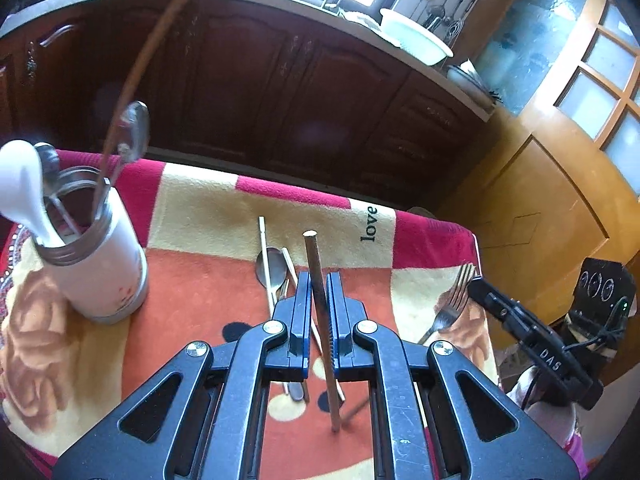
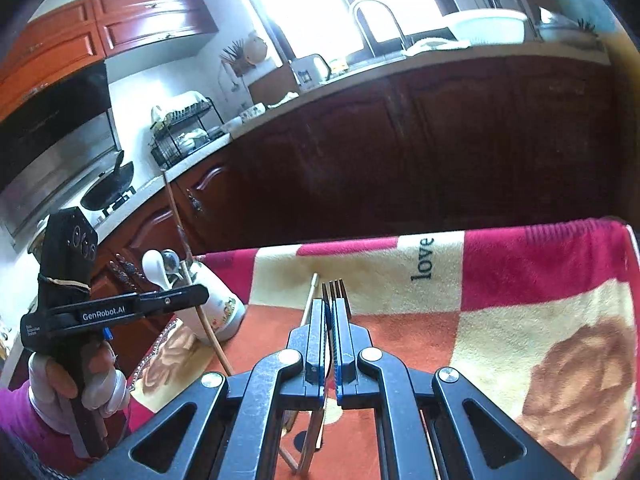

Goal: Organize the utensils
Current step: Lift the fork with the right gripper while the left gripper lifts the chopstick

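A kitchen with dark wooden cabinets [image 1: 280, 80] and a bright window forms the background; in front lies a worktop covered by a red, cream and orange blanket [image 1: 200, 208] with rose patterns and the printed word "love" [image 1: 369, 224].

Two hand-held grippers are in view. The left hand-held gripper [image 1: 319, 300] is clamped narrowly on one chopstick [image 1: 320, 304], which stands nearly along its fingers, tip pointing away. The right hand-held gripper [image 2: 331, 320] is closed on one fork [image 2: 335, 292], whose tines stick out past the fingertips. Seen from the left camera, this fork hangs over the right part of the blanket.

On the blanket, just beyond the left fingers, lie one metal spoon [image 1: 269, 268] and at least two more chopsticks [image 1: 264, 248], crossing one another; further pieces below are partly hidden by the gripper.

At the left stands one white utensil holder [image 1: 96, 264] with a metal rim. It holds one white ceramic spoon [image 1: 22, 188], two metal spoons [image 1: 134, 130] and one long wooden stick [image 1: 148, 52].

The side of the left device reads "GenRobot.AI" [image 2: 103, 315]; the right one shows "DAS" [image 1: 551, 358]. A white basin [image 1: 416, 38] sits on the far counter.
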Demonstrator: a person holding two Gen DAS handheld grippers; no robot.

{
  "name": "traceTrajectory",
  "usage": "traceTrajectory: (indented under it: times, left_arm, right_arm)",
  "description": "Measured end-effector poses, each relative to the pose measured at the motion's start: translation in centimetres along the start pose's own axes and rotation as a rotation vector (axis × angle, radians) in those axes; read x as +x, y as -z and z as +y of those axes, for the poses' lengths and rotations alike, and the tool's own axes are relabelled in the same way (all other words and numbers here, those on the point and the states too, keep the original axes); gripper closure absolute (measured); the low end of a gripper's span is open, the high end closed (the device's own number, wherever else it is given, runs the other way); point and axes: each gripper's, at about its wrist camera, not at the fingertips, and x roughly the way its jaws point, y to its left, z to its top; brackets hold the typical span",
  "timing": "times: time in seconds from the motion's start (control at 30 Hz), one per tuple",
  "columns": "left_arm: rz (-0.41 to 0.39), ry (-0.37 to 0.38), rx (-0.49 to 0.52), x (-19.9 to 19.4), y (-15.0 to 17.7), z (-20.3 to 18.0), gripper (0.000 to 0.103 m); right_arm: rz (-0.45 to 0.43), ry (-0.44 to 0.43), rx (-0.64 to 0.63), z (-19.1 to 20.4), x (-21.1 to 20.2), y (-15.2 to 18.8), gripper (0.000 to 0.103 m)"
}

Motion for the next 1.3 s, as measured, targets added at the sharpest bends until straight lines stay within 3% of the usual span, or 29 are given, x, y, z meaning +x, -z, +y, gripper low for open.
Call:
traceTrajectory:
  times: [0.4,0.67,0.83,0.9,0.93,1.0,1.17,1.3]
  left_arm:
    - [-0.064,-0.015,-0.003,-3.5,-0.1,0.9,0.099]
    - [-0.056,-0.014,-0.017,-3.4,-0.1,1.2,0.099]
    - [-0.054,-0.006,-0.01,-3.2,-0.1,0.8,0.099]
    - [-0.051,0.0,-0.007,-3.2,-0.1,0.7,0.099]
    - [-0.051,0.003,-0.007,-3.1,-0.1,0.7,0.099]
    - [-0.047,0.007,-0.008,-3.0,-0.1,0.8,0.099]
    - [-0.04,0.004,-0.005,-2.7,0.1,0.7,0.099]
    - [-0.035,0.002,-0.005,-2.8,0.0,0.6,0.099]
  right_arm:
    - [-0.03,-0.003,-0.068,2.4,-1.2,-1.5,0.101]
    - [-0.011,0.019,-0.036,1.1,-1.4,-1.2,0.103]
    - [0.051,0.068,0.052,-2.3,-1.7,0.7,0.103]
    - [0.077,0.079,0.095,-3.7,-2.1,1.8,0.097]
    - [0.09,0.097,0.111,-4.5,-2.2,2.4,0.085]
    - [0.12,0.14,0.154,-6.6,-2.3,3.9,0.073]
    - [0.204,0.156,0.295,-11.0,-1.6,7.2,0.073]
    - [0.214,0.13,0.362,-11.6,-1.0,9.3,0.073]
